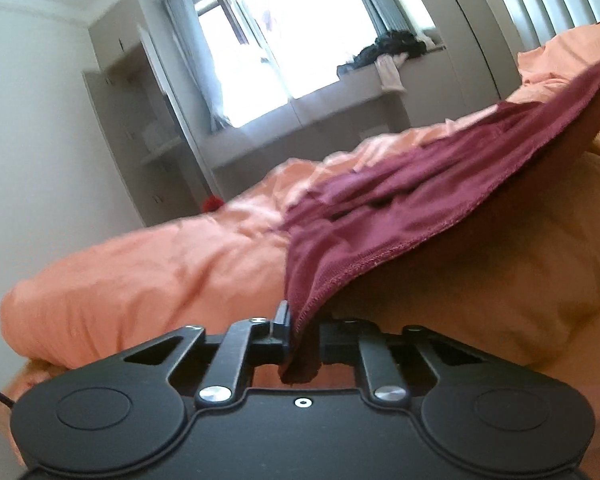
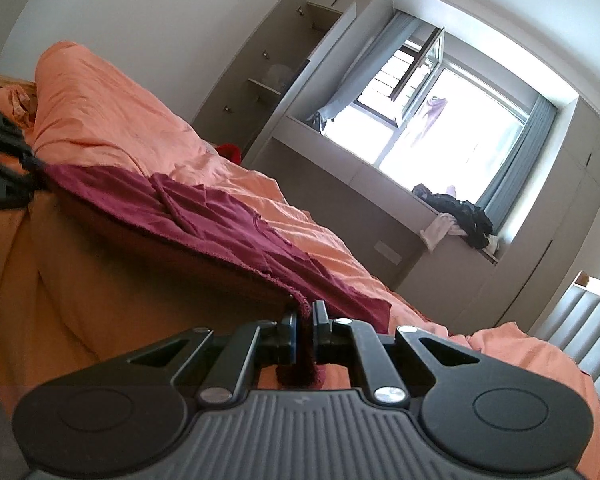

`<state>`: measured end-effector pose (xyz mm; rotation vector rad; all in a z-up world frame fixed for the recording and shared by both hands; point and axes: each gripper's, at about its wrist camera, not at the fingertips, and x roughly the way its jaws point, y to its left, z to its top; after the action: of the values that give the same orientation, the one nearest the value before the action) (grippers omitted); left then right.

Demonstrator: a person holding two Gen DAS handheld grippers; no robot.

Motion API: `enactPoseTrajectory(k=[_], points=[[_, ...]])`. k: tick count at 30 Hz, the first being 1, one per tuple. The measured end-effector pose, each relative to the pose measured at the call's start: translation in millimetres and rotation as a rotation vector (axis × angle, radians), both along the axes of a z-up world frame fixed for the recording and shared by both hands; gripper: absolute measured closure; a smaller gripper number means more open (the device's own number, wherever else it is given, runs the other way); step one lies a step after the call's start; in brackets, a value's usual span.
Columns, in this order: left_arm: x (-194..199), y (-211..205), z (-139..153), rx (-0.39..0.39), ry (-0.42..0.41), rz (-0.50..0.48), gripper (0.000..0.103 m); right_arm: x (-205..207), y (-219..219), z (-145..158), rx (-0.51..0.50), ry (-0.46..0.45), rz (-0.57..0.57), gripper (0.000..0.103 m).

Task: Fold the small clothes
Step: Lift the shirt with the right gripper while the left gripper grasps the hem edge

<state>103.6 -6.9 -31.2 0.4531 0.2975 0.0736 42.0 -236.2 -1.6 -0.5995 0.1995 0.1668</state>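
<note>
Left wrist view: left gripper (image 1: 304, 330) clamped on one hemmed corner of maroon garment (image 1: 400, 200), cloth bunched between the pads. Right wrist view: right gripper (image 2: 306, 330) pinched tight on the opposite corner of the same garment (image 2: 220, 216). Near edge lifted and stretched between both, far part lying on orange bedding (image 2: 112, 120), probably a duvet.

We're seeing matt maroon knit cloth (image 1: 380, 216), a crumpled orange cotton-like duvet (image 1: 140, 272), and matt black plastic grippers.
</note>
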Motion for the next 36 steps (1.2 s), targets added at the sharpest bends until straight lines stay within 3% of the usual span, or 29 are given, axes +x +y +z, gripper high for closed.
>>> enactPoseTrajectory(k=[3,9,17,24,29,36], points=[[-11,0,16,0.031,-0.097,0.015,0.096,-5,4,-9,-0.028,-0.026,-0.014,0.096],[-31,10,62,-0.073,-0.172,-0.012,0.096,-29,6,-11,0.015,-0.176,-0.061,0.098],[-106,10,108,-0.087,-0.259,-0.096,0.096,-92,-2,19,0.058,-0.298,-0.085,0.098],[-159,12,139,-0.088,-0.277,-0.152,0.096,-153,-1,47,0.064,-0.376,-0.079,0.097],[-149,8,145,-0.081,-0.261,-0.157,0.096,-144,-4,53,0.077,-0.389,-0.089,0.097],[-65,-4,154,-0.072,-0.231,-0.109,0.096,-69,-10,52,0.051,-0.396,-0.120,0.097]])
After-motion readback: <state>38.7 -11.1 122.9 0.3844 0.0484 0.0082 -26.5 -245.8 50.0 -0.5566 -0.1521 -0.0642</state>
